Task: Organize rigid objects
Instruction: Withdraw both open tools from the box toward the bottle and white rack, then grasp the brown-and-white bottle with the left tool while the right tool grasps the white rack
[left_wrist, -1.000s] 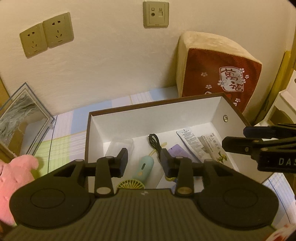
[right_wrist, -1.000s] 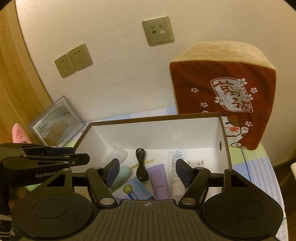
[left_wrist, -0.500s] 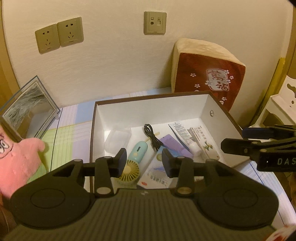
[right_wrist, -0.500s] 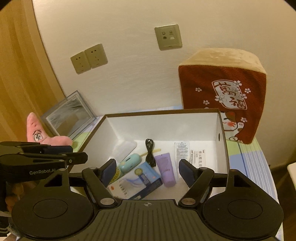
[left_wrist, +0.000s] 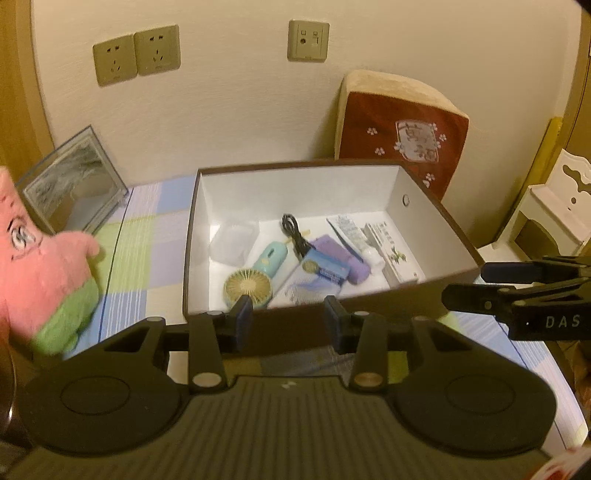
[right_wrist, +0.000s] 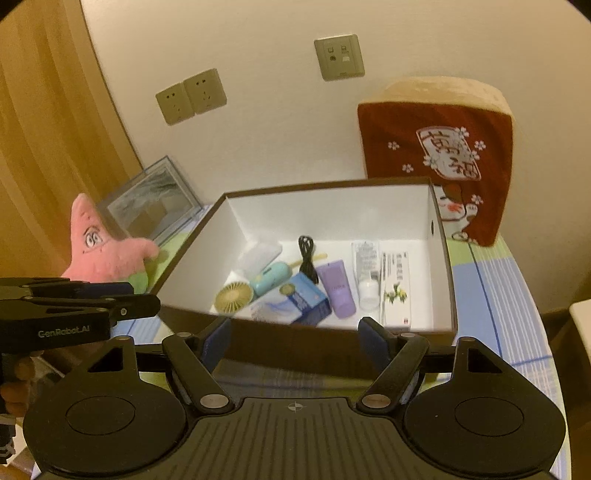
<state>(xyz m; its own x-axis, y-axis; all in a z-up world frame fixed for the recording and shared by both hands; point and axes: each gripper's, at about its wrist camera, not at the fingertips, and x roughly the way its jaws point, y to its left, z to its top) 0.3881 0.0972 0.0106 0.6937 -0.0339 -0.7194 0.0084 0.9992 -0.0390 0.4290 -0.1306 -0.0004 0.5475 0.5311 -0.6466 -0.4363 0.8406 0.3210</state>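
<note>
A brown box with white inside (left_wrist: 229, 195) (right_wrist: 441, 258) stands on the checked cloth. In it lie a mint hand fan (left_wrist: 255, 275) (right_wrist: 255, 286), a blue carton (left_wrist: 314, 275) (right_wrist: 295, 302), a purple tube (left_wrist: 345, 256) (right_wrist: 336, 291), a black cable (left_wrist: 293, 230) (right_wrist: 308, 256), a clear case (left_wrist: 232, 242), a white tube (right_wrist: 365, 273) and a long white carton (right_wrist: 395, 291). My left gripper (left_wrist: 288, 319) is open and empty in front of the box's near wall. My right gripper (right_wrist: 293, 339) is open and empty, also in front of the box.
A pink star plush (left_wrist: 37, 266) (right_wrist: 99, 247) lies left of the box. A glass picture frame (left_wrist: 70, 184) (right_wrist: 151, 201) leans on the wall behind it. A red and beige cushion (left_wrist: 399, 133) (right_wrist: 436, 147) stands at the back right. White furniture (left_wrist: 554, 206) stands at the right.
Both grippers have drawn back and risen from over the box. The whole box and the plush have come into view. Both stay open and empty.
</note>
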